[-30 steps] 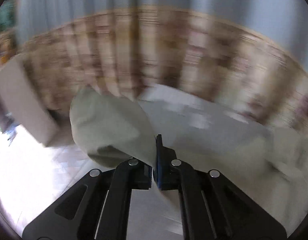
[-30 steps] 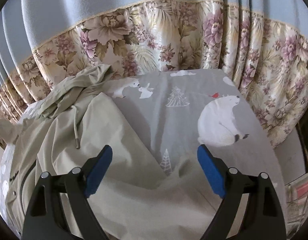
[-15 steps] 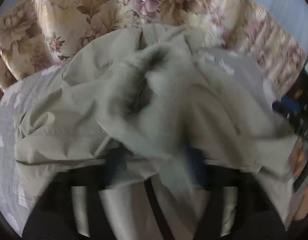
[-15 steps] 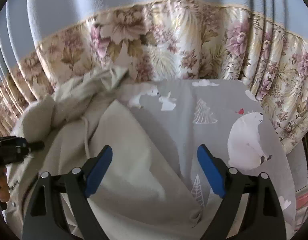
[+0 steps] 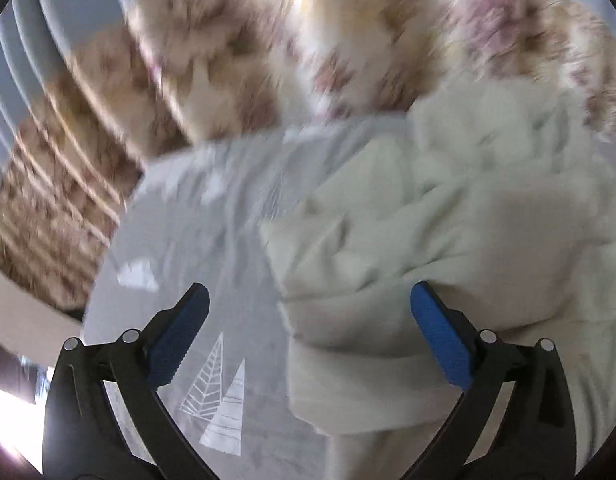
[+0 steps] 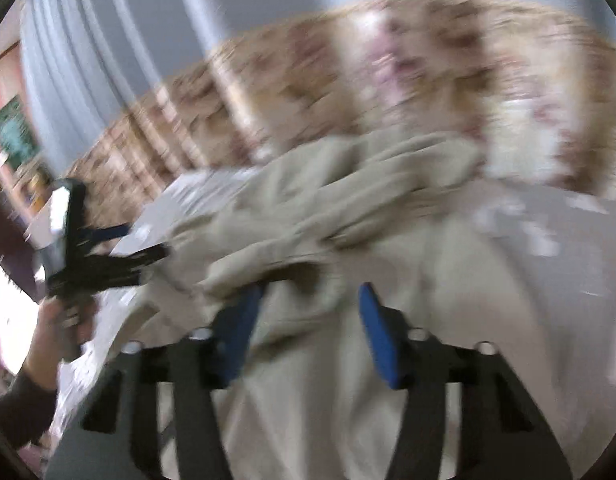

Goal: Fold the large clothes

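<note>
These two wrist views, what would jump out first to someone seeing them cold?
First, the crumpled beige garment heaped on the grey printed bedsheet, filling the middle and right of the left wrist view. Next, the blue-padded left tool, jaws just opened wide, with the garment's edge lying between them, ungripped. In the right wrist view the right tool, jaws just closing in, hangs over the same cloth, with the flowered curtain blurred behind.

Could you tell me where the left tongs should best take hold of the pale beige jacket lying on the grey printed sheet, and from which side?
Probably the pale beige jacket's rolled left edge, the thick fold nearest the left tongs. Come from the left, over the bare grey printed sheet: the fold stands proud, so one pad could slide under it. The tongs have just been opening; that fold lies between the pads, ungripped.
</note>
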`<action>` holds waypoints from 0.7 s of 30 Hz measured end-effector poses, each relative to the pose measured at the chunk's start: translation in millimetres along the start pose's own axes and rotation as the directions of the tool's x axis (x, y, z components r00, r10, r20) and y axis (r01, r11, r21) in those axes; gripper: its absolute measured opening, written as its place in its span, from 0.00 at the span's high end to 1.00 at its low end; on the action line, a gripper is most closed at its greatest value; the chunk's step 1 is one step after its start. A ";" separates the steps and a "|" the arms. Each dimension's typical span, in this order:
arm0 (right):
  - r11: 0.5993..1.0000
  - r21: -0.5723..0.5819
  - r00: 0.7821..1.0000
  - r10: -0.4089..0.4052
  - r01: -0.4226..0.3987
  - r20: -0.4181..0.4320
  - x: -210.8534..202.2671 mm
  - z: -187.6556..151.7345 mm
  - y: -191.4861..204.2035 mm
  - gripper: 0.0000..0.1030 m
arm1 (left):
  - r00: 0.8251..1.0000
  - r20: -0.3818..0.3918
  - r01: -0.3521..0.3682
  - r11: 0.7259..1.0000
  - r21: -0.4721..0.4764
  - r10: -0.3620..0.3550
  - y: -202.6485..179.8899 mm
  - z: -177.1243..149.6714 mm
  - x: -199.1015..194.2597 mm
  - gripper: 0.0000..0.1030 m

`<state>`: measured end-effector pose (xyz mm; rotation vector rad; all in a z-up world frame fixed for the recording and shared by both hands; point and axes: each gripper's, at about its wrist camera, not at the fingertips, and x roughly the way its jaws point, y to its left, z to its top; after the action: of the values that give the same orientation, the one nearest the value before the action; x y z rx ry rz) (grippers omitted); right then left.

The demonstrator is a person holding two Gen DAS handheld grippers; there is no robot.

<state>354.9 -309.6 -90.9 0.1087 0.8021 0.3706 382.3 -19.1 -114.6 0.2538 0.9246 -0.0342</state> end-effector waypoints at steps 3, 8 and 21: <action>0.998 -0.068 0.998 0.000 -0.004 -0.059 23.1 0.8 16.1 0.54 | 0.999 -0.012 0.031 1.000 0.002 -0.031 -0.4 -8.4 8.7 0.03; 0.990 -0.115 0.984 -0.093 0.076 -0.150 56.4 -6.2 22.8 0.91 | 1.000 0.012 0.018 1.000 0.021 -0.019 -1.9 -10.8 5.9 0.03; 0.951 0.046 0.949 -0.301 0.306 -0.099 -9.4 -40.0 -81.5 0.92 | 0.998 -0.043 0.053 0.996 0.066 -0.050 -40.7 -7.2 23.1 0.03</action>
<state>343.2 -390.7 -131.2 0.0236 0.9048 0.0592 385.0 -55.1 -145.3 0.2942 0.9723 -0.1080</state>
